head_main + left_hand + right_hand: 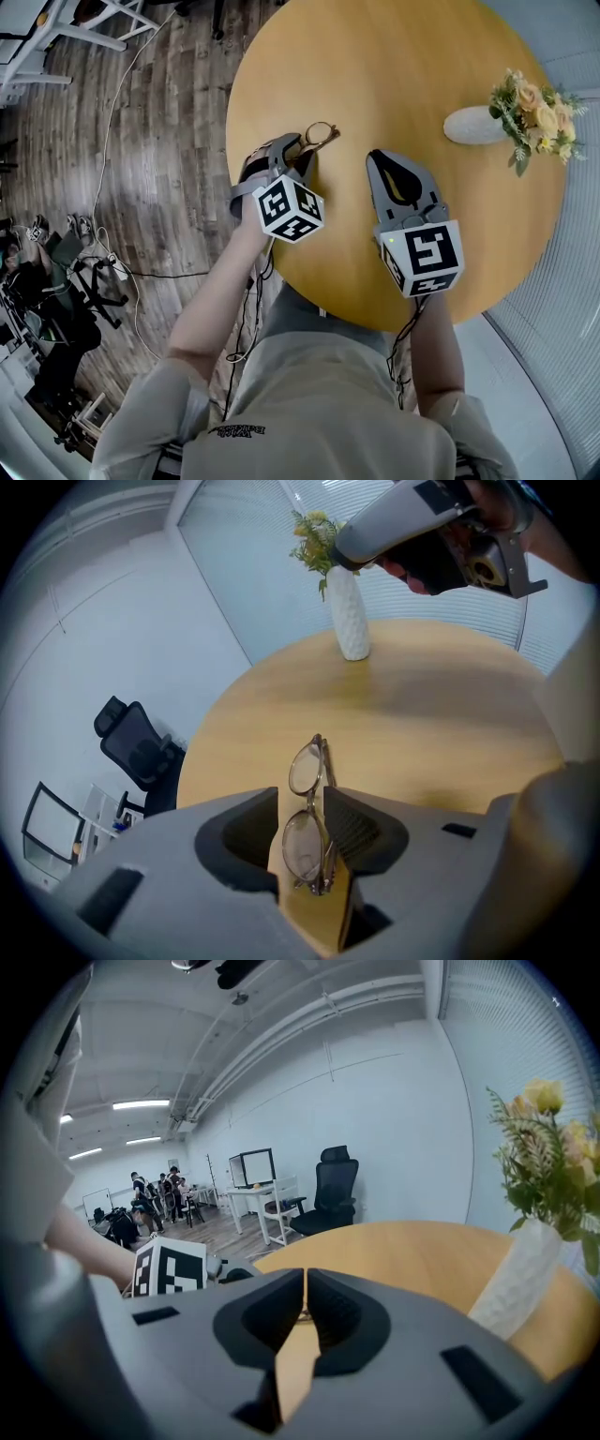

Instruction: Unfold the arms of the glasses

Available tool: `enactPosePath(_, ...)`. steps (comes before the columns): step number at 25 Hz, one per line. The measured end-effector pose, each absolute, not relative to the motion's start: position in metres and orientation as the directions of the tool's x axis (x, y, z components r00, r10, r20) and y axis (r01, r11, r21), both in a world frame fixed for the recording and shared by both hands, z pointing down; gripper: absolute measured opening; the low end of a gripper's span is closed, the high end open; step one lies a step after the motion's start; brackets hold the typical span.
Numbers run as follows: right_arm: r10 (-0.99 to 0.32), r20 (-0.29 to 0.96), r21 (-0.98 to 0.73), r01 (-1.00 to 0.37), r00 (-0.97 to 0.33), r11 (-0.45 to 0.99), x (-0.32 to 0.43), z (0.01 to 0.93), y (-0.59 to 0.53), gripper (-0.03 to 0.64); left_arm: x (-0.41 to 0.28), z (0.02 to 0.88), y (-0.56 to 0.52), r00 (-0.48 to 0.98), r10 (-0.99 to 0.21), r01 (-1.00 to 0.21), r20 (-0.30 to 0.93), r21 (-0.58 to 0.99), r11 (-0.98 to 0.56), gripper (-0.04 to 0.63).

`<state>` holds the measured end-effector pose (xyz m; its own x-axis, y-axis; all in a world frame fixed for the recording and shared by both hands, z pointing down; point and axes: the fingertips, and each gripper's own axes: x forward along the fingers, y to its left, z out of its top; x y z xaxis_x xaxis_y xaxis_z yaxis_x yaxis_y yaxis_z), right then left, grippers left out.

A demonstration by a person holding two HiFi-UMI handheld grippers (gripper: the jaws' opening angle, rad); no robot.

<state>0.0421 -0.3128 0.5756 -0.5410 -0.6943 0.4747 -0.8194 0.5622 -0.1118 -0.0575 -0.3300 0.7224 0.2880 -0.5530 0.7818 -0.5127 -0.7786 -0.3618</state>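
Observation:
A pair of thin-framed glasses with its arms folded stands on edge between the jaws of my left gripper, which is shut on one lens end. The other lens sticks out past the jaws over the table. In the head view the glasses lie near the left rim of the round wooden table, ahead of my left gripper. My right gripper hangs over the table to their right, apart from them. Its jaws meet at the tips with nothing between them.
A white vase of yellow flowers lies toward the table's right side; the left gripper view shows it at the far edge. A black office chair stands beyond the table. Cables run across the wood floor at left.

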Motion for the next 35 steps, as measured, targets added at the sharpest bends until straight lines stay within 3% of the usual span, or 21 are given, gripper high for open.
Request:
enactPosePath(10, -0.677, 0.501, -0.156, -0.825, -0.54, 0.543, 0.051, 0.6, -0.31, 0.034, -0.058, 0.743, -0.337, 0.269, -0.548, -0.489, 0.792, -0.378, -0.786, 0.15)
enactPosePath(13, -0.664, 0.511, -0.179, -0.823, -0.546, 0.539, 0.052, 0.603, -0.306, 0.034, -0.058, 0.742, -0.334, 0.266, -0.56, -0.485, 0.785, -0.392, -0.781, 0.089)
enactPosePath(18, -0.66, 0.51, -0.193, -0.822, -0.551, 0.536, 0.056, 0.604, -0.304, 0.034, -0.053, 0.738, -0.337, 0.264, -0.605, -0.483, 0.751, -0.439, -0.757, 0.068)
enactPosePath(26, -0.687, 0.481, -0.174, -0.827, -0.545, 0.534, 0.06, 0.582, -0.303, 0.034, -0.054, 0.702, -0.338, 0.351, -0.637, -0.591, 0.687, -0.365, -0.719, 0.04)
enactPosePath(35, -0.747, 0.388, -0.118, -0.833, -0.54, 0.541, 0.069, 0.497, -0.303, 0.034, -0.061, 0.581, -0.341, 0.448, -0.722, -0.755, 0.527, -0.21, -0.621, 0.04)
